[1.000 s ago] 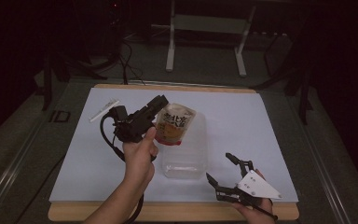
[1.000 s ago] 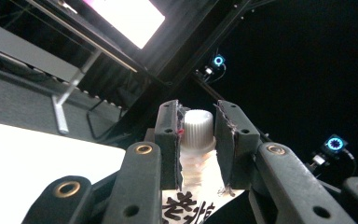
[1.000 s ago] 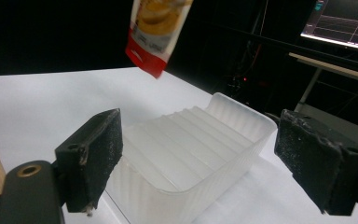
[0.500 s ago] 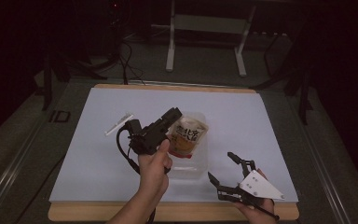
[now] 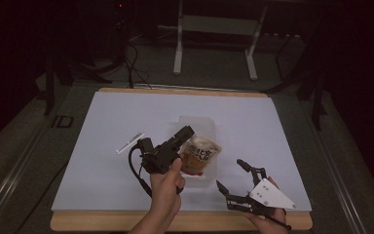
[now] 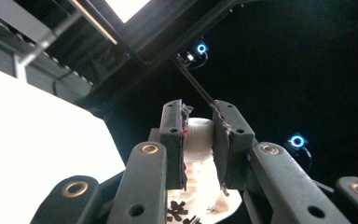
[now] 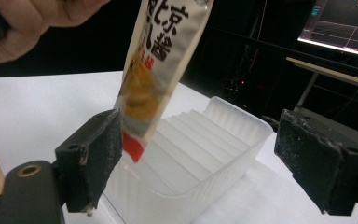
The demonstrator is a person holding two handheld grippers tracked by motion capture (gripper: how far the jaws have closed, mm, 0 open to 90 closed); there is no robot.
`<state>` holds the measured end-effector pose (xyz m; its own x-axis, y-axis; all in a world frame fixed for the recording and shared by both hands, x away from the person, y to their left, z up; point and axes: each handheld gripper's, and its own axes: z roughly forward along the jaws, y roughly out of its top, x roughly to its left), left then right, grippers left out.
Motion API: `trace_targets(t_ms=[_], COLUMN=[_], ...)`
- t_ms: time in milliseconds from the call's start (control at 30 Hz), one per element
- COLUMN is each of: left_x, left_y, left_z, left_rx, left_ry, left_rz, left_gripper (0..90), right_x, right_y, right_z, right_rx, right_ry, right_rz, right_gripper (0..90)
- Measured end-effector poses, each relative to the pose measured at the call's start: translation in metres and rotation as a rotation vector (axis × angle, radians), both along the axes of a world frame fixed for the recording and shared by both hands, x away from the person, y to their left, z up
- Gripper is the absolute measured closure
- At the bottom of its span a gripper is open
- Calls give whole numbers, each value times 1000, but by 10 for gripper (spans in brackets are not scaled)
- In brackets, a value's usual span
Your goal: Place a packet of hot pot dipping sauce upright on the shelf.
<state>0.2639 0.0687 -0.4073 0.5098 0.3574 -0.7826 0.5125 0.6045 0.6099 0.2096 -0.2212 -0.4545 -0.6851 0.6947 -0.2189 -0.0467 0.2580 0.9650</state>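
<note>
1. One sauce pouch [image 5: 200,155], one clear plastic bin [image 5: 199,127], two grippers.
2. Left gripper [image 5: 182,134] is clamped on the pouch's top, dangling it over the bin.
3. Right gripper [image 5: 230,174] sits wide open, holding nothing.
4. White mat [image 5: 102,126] on a wooden table [image 5: 92,222], dark room.

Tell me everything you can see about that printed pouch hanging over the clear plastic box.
The pouch is a flat, glossy packet, white at the top with large dark characters, orange-yellow lower down and a red band at the bottom edge. It hangs upright, slightly tilted, its lower end dipping into the translucent ribbed box on the white table. The left gripper pinches its white cap end between shut jaws; in the high view it sits over the box. Whether its bottom touches the box floor cannot be told.
</note>
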Motion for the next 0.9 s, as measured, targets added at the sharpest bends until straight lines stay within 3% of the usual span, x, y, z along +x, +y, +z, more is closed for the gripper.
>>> trace_targets(t_ms=[167,200,467,600,800,900], left_x=[0,-4,-13,-13,-15,-16], left_y=[-1,-2,2,5,16,19], left_z=[-7,-18,-45,-62,-69,-69], left_rx=[1,15,15,43,24,38], left_ry=[28,49,120,155,140,123], left_rz=[-11,-14,-20,-21,-35,-33], left_gripper=[760,760,758,757,747,721], right_x=[0,0,0,0,1,1], right_y=[0,1,2,2,2,3], right_z=[0,-1,-2,-2,-3,-3], right_rx=[-2,-3,-7,-10,-14,-15], right_ry=[2,4,7,7,10,9], right_rz=[2,3,4,3,3,5], right_gripper=[152,152,152,152,152,152])
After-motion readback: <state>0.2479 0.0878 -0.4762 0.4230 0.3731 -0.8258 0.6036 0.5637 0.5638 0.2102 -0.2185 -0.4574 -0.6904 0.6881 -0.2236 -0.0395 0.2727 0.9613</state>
